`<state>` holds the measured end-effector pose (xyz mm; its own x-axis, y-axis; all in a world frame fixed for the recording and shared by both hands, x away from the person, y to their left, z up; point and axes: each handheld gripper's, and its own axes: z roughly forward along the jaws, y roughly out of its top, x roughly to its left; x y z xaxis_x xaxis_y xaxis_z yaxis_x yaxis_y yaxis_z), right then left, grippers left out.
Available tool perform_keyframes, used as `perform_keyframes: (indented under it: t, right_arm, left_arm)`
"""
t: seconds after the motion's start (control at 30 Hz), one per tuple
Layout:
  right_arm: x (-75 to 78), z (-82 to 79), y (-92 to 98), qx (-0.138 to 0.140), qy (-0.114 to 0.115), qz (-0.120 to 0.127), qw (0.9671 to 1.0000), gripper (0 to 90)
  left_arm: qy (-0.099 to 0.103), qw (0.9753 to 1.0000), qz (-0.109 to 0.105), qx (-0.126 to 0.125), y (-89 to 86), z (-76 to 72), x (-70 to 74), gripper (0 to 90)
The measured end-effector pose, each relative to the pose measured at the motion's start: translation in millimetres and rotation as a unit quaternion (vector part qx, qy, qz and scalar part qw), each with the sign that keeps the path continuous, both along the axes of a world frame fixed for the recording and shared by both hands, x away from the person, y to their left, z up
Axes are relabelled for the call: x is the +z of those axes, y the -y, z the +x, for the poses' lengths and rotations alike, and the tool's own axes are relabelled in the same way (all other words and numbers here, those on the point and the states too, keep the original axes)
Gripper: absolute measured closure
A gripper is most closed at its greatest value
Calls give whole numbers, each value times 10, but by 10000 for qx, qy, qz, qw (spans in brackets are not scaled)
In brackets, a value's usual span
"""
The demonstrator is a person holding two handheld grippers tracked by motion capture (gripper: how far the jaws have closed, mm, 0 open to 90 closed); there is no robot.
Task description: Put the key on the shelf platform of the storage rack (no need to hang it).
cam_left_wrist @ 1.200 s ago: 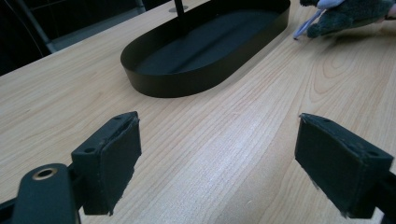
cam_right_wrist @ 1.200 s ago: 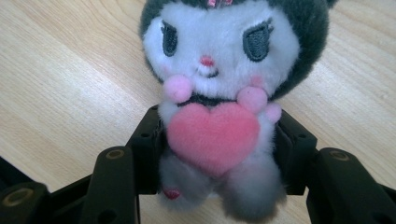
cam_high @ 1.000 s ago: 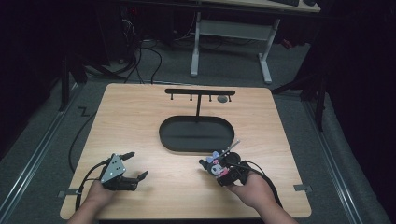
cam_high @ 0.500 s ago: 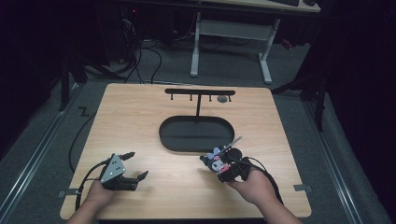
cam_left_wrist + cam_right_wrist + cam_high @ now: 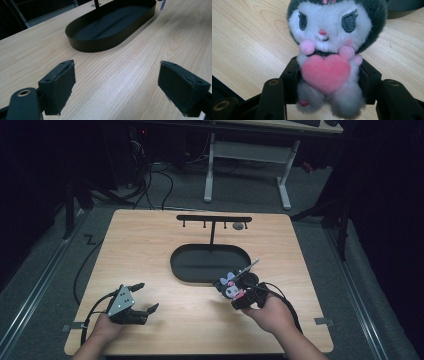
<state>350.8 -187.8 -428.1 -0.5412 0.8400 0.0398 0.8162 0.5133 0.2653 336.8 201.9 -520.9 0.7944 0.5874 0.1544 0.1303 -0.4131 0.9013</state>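
**Plush toy clamped in your right claw, left claw idle**

Your right claw (image 5: 231, 292) was closed on the plush toy (image 5: 329, 45), gripping it at the body w/ one pad on each side. In the right gripper view the toy faced the camera upright: white face, dark grey hood, pink heart at its chest, small pink paws above the heart. Its legs hung below the pads. In the high view the toy (image 5: 231, 287) sat at the near-right part of the tabletop (image 5: 150, 250), just beside the near-right rim of the black oval tray (image 5: 175, 265). Can't tell whether it touched the wood or was lifted off it.

Your left claw (image 5: 141, 297) was spread wide, nothing between the pads, at the near-left of the tabletop, well apart from the toy. In the left gripper view its pads (image 5: 58, 85) were low over bare wood, w/ the tray (image 5: 100, 46) farther off.

A black T-shaped rack (image 5: 213, 220) w/ small hooks rose from the far side of the tray. A small round grey item (image 5: 238, 226) hung near its right end; too small to tell what it was.
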Motion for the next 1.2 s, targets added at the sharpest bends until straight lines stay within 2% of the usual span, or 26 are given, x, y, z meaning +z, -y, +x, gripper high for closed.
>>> perform_keyframes:
  t: [0.3,0.37,0.67,0.9,1.2]
  right_arm:
    - [29,53,-7,-3,11,-3,10000,465]
    - [45,70,-19,-87,-21,31,10000,465]
    - [121,218,-103,15,49,41,10000,465]
    - [153,394,-156,19,136,-10,9999,465]
    - [75,661,-203,-96,145,13,9998,465]
  left_arm:
    - [-3,10000,3,3,0,0,0,154]
    - [0,10000,8,0,2,-4,-1,154]
    - [9,10000,5,-10,5,-6,-2,154]
    - [-5,10000,-1,-12,2,-3,-1,154]
    - [-6,10000,-8,-22,1,-3,-1,154]
